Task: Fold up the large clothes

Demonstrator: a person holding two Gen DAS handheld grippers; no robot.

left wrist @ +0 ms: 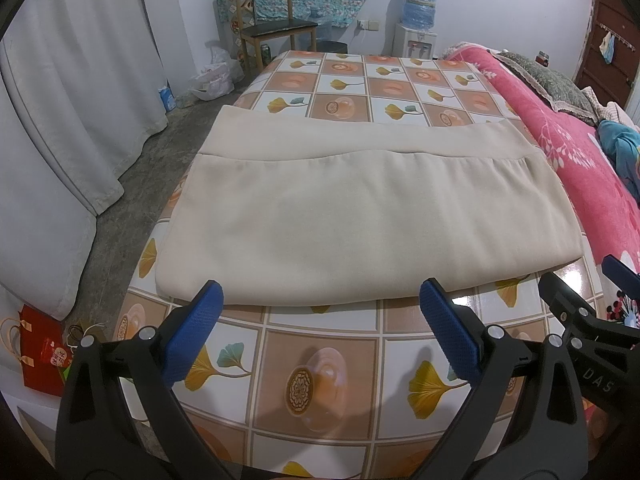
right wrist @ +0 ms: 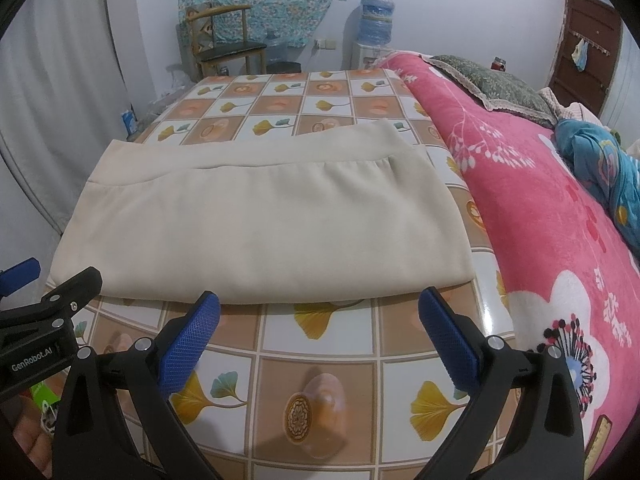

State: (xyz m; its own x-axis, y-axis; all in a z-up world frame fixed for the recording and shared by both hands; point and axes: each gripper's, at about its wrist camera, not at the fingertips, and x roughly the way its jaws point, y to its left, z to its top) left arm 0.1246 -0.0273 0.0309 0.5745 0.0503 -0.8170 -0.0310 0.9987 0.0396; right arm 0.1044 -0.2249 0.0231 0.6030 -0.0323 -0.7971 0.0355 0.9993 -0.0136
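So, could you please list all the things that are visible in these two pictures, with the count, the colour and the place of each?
folded garment: one, beige, flat on the table, near edge close to both tools
table: one, tile-pattern cover in orange, white and yellow
blanket: one, pink with white flowers, on the right side
chair: one, wood with dark seat, behind the table
water dispenser: one, white with blue bottle, by the back wall
curtain: white, on the left
red bag: one, on the floor at left
left tool: open, holds nothing
right tool: open, holds nothing
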